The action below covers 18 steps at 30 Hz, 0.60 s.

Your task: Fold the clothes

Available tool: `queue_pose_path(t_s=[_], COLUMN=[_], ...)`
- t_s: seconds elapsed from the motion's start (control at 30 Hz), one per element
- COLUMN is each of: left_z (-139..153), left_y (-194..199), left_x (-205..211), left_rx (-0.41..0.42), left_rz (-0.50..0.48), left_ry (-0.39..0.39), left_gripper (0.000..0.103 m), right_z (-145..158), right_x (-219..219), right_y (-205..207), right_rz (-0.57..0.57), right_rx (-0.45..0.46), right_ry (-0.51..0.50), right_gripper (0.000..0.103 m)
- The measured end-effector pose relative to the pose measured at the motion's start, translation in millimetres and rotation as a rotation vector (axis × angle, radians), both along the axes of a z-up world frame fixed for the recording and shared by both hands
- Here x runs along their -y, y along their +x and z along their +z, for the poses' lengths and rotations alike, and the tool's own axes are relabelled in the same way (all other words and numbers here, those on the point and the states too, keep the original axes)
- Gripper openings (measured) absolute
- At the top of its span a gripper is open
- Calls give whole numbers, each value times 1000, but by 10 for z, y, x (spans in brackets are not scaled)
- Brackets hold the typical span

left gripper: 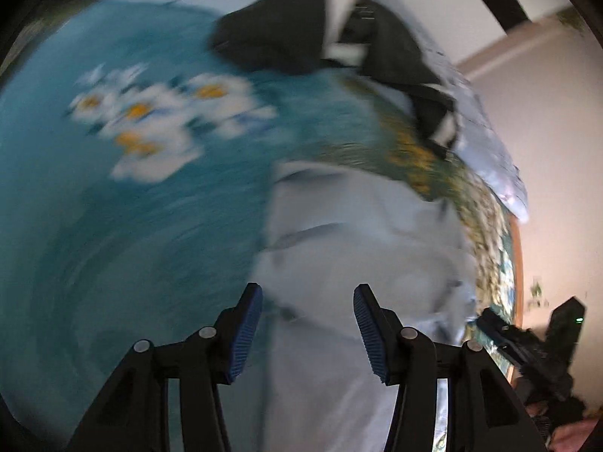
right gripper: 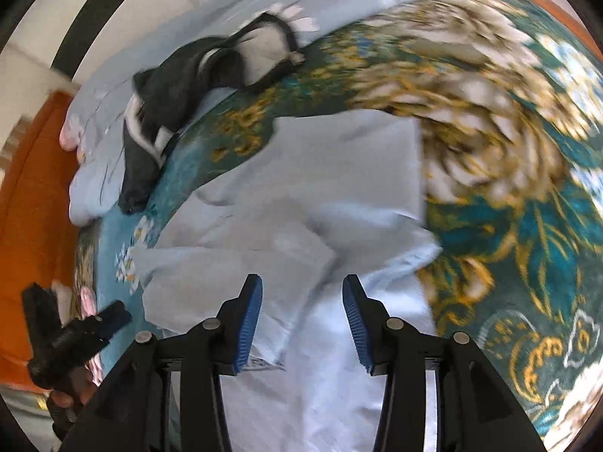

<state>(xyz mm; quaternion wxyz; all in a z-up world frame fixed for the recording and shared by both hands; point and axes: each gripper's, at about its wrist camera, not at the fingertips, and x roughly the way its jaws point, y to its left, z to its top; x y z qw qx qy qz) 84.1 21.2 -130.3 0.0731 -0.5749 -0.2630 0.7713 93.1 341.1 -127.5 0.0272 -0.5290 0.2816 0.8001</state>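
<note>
- Left gripper [left gripper: 308,333], blue-padded, spread wide, empty, above pale blue cloth garment [left gripper: 358,233].
- Right gripper [right gripper: 301,326] likewise spread; same garment [right gripper: 301,203] ahead on teal floral bedspread [right gripper: 527,226].
- Black-and-white garment [right gripper: 169,86] farther ahead, left.

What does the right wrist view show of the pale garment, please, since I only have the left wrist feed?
Observer: The pale garment lies partly folded on the bedspread, with a squared corner at its far right.
Operator: Is the right gripper holding it?
Observer: No. The right gripper is open above the cloth, with nothing between its fingers.
Operator: Can you see my left gripper from there?
Observer: Yes, the left gripper shows at the lower left, beside the garment's left edge; blur hides how its jaws stand in that view.
Operator: And the dark garment?
Observer: The dark garment lies beyond, across the edge of a light blue quilt, apart from the pale one.
</note>
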Motion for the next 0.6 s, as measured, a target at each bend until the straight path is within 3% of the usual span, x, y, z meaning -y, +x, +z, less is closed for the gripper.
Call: queue_pose_path(t_s=[0.13, 0.2, 0.27, 0.3, 0.33, 0.43, 0.57, 0.6], left_z=[-161, -236, -241, -233, -207, -190, -206, -204], left_y=[155, 218, 229, 234, 246, 278, 313, 325], left_x=[102, 148, 199, 228, 255, 301, 380, 399], left_rx=[20, 41, 47, 44, 30, 18, 24, 22], left_rz=[15, 16, 33, 43, 53, 67, 98, 106], left_ry=[-17, -42, -20, 1, 16, 36, 71, 79], left_gripper=[55, 55, 55, 55, 55, 55, 55, 55], right_z=[-11, -79, -154, -188, -222, -248, 9, 160], right_x=[527, 815, 1002, 1016, 1026, 887, 727, 712], right_y=[-226, -260, -265, -262, -257, -269, -360, -379], right_rz=[213, 305, 350, 352, 352, 268, 198, 195], right_rx=[55, 88, 114, 127, 141, 177, 128, 75], right_ry=[139, 312, 472, 496, 517, 523, 403, 377], right_gripper=[56, 56, 56, 56, 53, 3, 3, 3])
